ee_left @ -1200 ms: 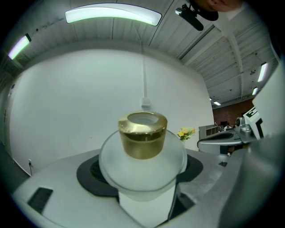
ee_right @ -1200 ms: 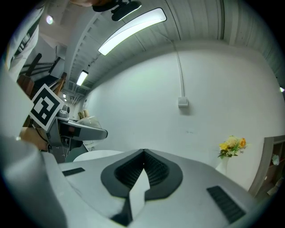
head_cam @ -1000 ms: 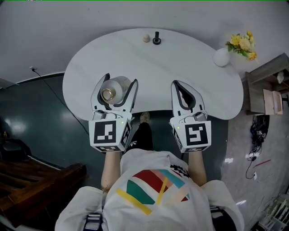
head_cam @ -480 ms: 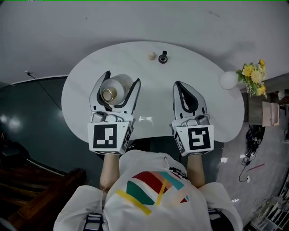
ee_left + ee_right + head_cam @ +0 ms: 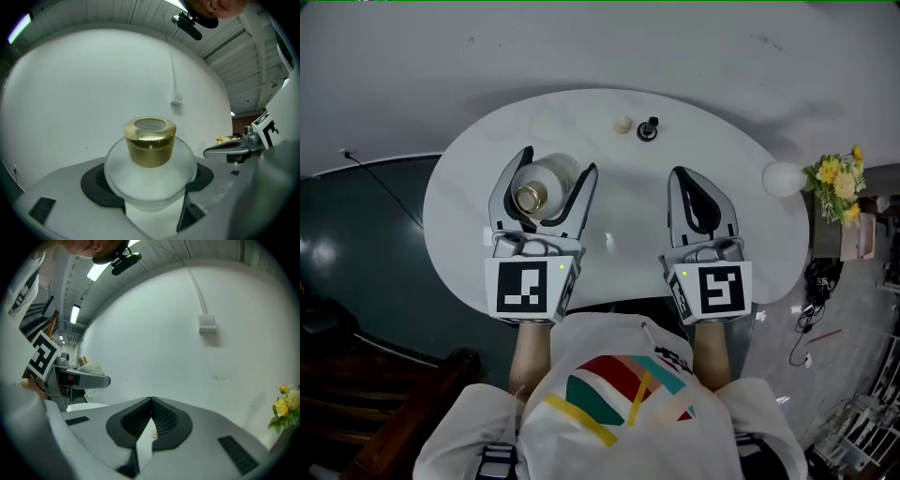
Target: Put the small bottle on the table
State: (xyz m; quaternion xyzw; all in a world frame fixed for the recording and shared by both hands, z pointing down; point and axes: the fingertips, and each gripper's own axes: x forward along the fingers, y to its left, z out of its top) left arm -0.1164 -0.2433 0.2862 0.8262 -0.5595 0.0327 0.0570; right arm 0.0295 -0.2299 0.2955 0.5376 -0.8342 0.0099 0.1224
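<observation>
The left hand-held gripper (image 5: 546, 172) pinches the bottle (image 5: 150, 154) (gold cap up) over the surface's (image 5: 628, 220) near left part, apparently not yet set down and released, while the right hand-held gripper (image 5: 151, 402) hangs pressed together, empty.

No readable text, brand or number anywhere you looked. The only signs were black-and-white square code markers. One sat on the marker cube (image 5: 525, 289) of your left gripper (image 5: 558, 161), at 7 o'clock of the table (image 5: 619, 211). One sat on the marker cube (image 5: 720, 291) of your right gripper (image 5: 679, 176), at 5 o'clock. The gold cap (image 5: 150, 142) of the small bottle (image 5: 546, 183) showed no print you could read.
</observation>
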